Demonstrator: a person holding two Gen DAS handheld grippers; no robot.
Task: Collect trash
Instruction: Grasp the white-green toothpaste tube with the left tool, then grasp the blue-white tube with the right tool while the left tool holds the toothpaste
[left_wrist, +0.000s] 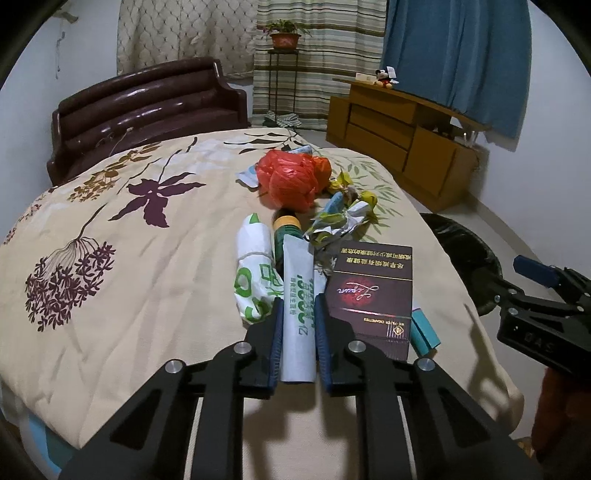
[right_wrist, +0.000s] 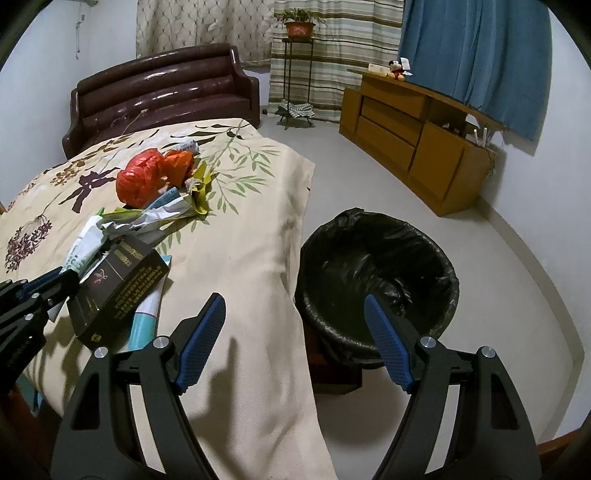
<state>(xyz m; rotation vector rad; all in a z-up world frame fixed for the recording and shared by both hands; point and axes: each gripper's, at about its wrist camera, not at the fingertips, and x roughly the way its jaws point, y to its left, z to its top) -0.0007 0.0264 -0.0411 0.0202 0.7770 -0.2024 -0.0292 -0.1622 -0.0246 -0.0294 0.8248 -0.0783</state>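
Left-wrist view: trash heap on bed (left_wrist: 129, 295), centre frame. Tube (left_wrist: 297, 295) lower centre, between left gripper (left_wrist: 298, 306) pads. Cigarette box (left_wrist: 369, 295) just right of tube; knotted bag (left_wrist: 255, 273) just left; crumpled bag (left_wrist: 288, 177) behind. Right-wrist view: lined bin (right_wrist: 376, 280) on floor, right of bed, centre frame; cabinet (right_wrist: 417, 140) upper right.

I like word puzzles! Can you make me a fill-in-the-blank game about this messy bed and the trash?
1. The left tool is shut on a white ____.
2. The bin beside the bed has a ____ liner.
3. The crumpled bag on the bed is ____.
4. The right tool is ____, holding nothing.

Missing words: tube; black; red; open
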